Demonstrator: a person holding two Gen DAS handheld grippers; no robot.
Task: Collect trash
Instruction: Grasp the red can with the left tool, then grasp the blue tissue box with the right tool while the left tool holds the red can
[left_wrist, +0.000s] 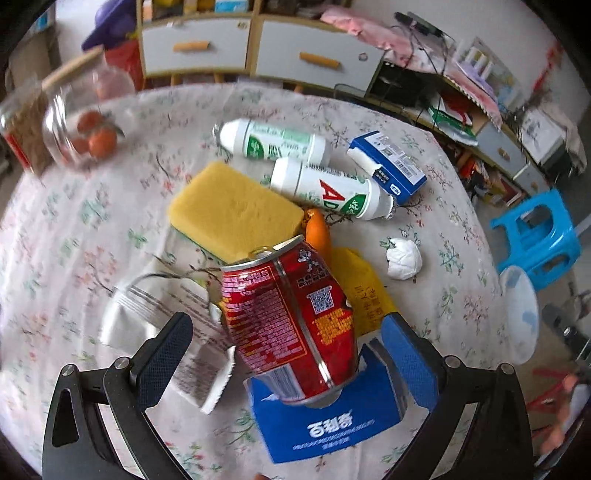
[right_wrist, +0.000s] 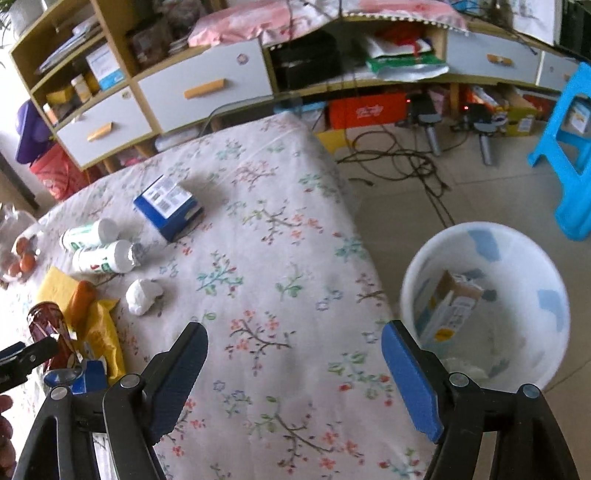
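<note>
Ahead of you a table (right_wrist: 280, 229) wears a pale floral cloth. Behind it you see a wooden cabinet (right_wrist: 166, 92) with grey drawers and orange handles, its open shelves crammed. The floor (right_wrist: 461, 199) is beige tile, with black cables (right_wrist: 399, 158) tangled across it. A blue plastic stool (right_wrist: 569, 155) stands at your right. Soft daylight fills the room.

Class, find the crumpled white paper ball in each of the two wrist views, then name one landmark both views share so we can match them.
Left wrist view: the crumpled white paper ball lies right of centre on the floral tablecloth, right of the red can.
Right wrist view: the paper ball lies left of centre, just below the two white bottles.
Shared landmark: the blue box lying beside the bottles.
</note>
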